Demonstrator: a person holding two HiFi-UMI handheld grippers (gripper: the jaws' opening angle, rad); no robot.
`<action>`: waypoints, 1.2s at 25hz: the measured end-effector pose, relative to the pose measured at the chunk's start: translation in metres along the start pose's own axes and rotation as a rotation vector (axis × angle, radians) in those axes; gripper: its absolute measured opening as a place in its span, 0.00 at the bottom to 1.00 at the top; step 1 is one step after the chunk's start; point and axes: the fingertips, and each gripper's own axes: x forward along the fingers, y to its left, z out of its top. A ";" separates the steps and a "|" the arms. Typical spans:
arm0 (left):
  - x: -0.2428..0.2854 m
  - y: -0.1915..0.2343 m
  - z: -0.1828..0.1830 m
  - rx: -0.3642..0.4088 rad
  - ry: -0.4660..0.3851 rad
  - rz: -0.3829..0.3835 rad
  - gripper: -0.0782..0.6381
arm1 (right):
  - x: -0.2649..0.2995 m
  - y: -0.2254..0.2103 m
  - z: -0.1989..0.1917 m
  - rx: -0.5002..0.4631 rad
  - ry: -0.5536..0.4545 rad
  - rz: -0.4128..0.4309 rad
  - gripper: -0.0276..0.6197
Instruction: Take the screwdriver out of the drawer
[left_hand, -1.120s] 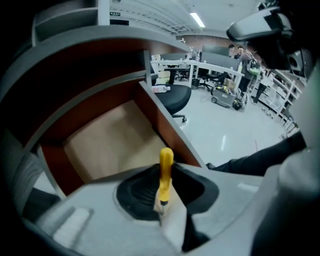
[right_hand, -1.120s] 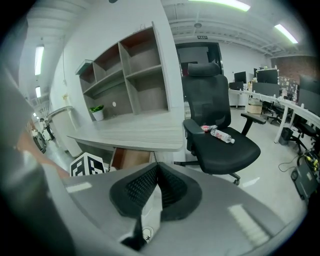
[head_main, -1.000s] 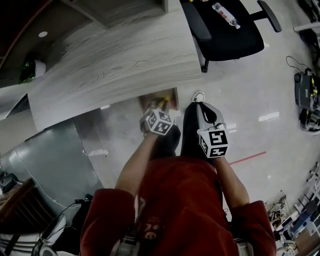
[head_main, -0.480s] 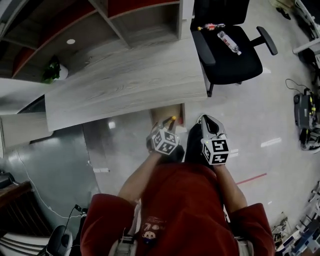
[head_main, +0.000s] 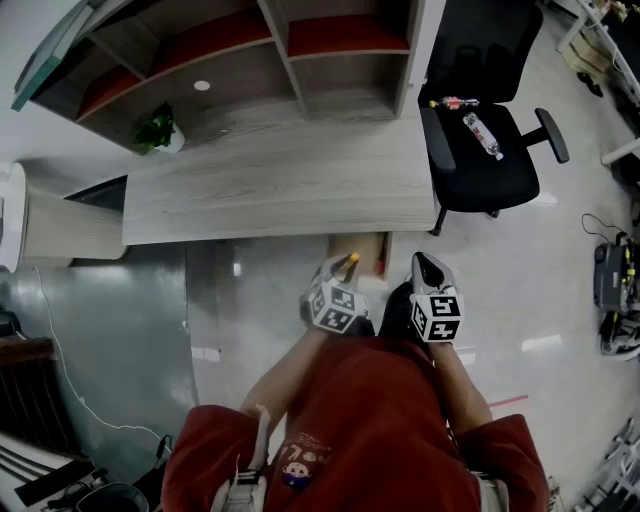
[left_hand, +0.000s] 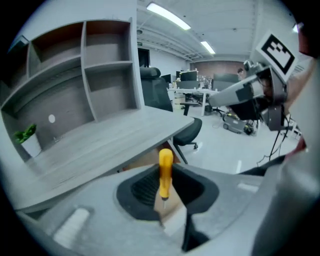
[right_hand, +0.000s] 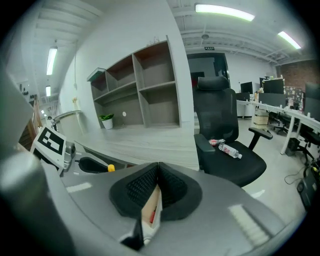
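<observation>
A screwdriver with a yellow handle (left_hand: 165, 170) stands upright between the pads of my left gripper (left_hand: 167, 189), which is shut on it. In the head view the left gripper (head_main: 341, 268) hangs over the open wooden drawer (head_main: 364, 244) under the desk edge, the yellow handle (head_main: 351, 258) poking forward. My right gripper (head_main: 426, 264) is beside it on the right, its jaws shut with nothing in them (right_hand: 158, 172). Through the right jaws I see the drawer's inside (right_hand: 150, 207) with something red in it.
A grey wooden desk (head_main: 280, 190) with a shelf unit (head_main: 300, 50) and a small potted plant (head_main: 155, 130) lies ahead. A black office chair (head_main: 490, 150) holding two bottles stands at the right. The person's red sleeves fill the bottom of the head view.
Both grippers have risen, the left one more, carrying the screwdriver up from the drawer. The head view has lifted and now takes in the shelves.
</observation>
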 end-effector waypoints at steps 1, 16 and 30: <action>-0.006 0.005 0.004 -0.010 -0.012 0.015 0.21 | 0.001 0.002 0.005 -0.007 -0.007 0.005 0.05; -0.086 0.066 0.049 -0.123 -0.194 0.185 0.21 | 0.009 0.036 0.065 -0.081 -0.109 0.071 0.05; -0.122 0.098 0.068 -0.168 -0.262 0.271 0.21 | 0.003 0.041 0.081 -0.098 -0.156 0.042 0.05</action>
